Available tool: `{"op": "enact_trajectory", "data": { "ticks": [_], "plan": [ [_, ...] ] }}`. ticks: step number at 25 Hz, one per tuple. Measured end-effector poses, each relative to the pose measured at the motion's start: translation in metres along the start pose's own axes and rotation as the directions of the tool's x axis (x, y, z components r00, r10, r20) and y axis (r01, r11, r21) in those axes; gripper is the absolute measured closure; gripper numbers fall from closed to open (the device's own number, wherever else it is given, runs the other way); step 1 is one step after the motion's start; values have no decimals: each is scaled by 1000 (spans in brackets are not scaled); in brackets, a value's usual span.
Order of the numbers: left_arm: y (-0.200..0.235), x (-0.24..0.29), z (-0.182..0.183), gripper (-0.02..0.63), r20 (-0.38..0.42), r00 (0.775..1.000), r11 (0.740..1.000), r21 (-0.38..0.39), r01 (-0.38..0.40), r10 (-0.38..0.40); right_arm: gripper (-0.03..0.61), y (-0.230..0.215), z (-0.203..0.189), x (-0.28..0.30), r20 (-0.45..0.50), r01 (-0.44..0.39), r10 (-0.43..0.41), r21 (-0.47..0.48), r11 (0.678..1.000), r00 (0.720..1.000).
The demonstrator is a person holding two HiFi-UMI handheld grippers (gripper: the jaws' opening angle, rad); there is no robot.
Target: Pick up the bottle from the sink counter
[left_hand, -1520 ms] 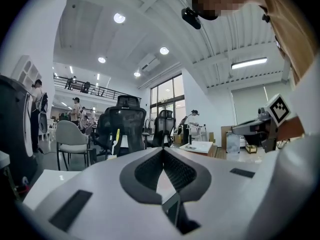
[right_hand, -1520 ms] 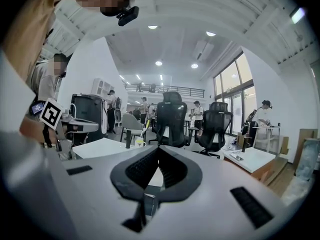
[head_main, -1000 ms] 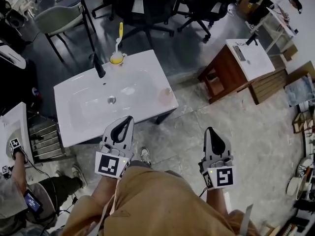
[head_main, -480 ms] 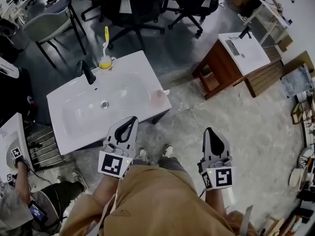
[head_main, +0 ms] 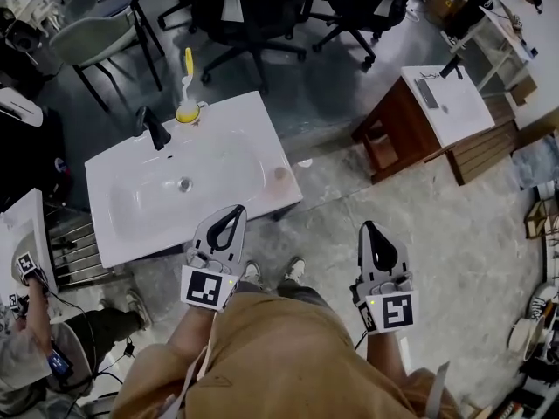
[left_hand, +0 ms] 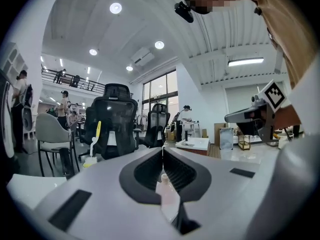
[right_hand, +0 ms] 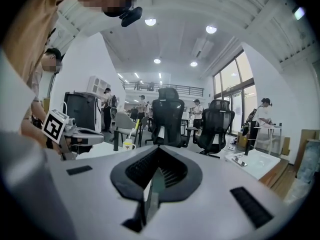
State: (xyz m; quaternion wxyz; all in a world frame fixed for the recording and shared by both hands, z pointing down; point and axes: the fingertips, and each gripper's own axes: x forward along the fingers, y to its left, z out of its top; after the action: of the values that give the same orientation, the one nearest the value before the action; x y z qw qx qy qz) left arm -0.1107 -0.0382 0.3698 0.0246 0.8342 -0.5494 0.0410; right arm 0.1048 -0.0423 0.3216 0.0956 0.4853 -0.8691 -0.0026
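Note:
A small pale pink translucent bottle (head_main: 280,174) stands upright near the right edge of the white sink counter (head_main: 131,225). In the left gripper view the bottle (left_hand: 167,196) shows through the gap behind the closed jaws. My left gripper (head_main: 238,208) hovers at the counter's near edge, short of the bottle, and is shut with nothing in it. Over the floor to the right, my right gripper (head_main: 367,226) is also shut and empty. Each gripper camera shows its own jaws meeting at the tip: left gripper (left_hand: 162,149), right gripper (right_hand: 158,148).
A black faucet (head_main: 155,129) and a cup with a yellow brush (head_main: 186,110) stand at the counter's far edge. A wooden side table with a white top (head_main: 441,103) is at the right. Office chairs (head_main: 253,16) stand beyond. A seated person (head_main: 35,321) is at the lower left.
The head view has shifted, so the counter sits a little lower and further left. Both grippers stay shut in front of the body, with the left tip still by the counter's near edge.

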Motion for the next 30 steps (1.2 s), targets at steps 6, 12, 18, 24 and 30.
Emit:
{"op": "enact_trajectory", "data": {
  "ticks": [6,12,18,24,30],
  "plan": [
    [1,31,-25,607,-39,999,1000,6,-8,8,575,-8,-22,10,-48,-29,30,18,999,998],
    [-1,49,-35,578,-51,999,1000,8,-8,8,575,-19,-37,11,-74,-30,32,34,999,997],
    [-5,67,-49,540,-43,999,1000,18,24,-23,575,-25,-47,12,-100,-33,36,40,999,994],
    [-7,82,-64,506,-81,996,999,16,41,-40,575,-26,-56,13,-125,-36,41,44,998,991],
    [-5,98,-85,455,-81,996,999,10,50,-49,575,-27,-66,15,-151,-31,37,46,998,988]
  ]
}}
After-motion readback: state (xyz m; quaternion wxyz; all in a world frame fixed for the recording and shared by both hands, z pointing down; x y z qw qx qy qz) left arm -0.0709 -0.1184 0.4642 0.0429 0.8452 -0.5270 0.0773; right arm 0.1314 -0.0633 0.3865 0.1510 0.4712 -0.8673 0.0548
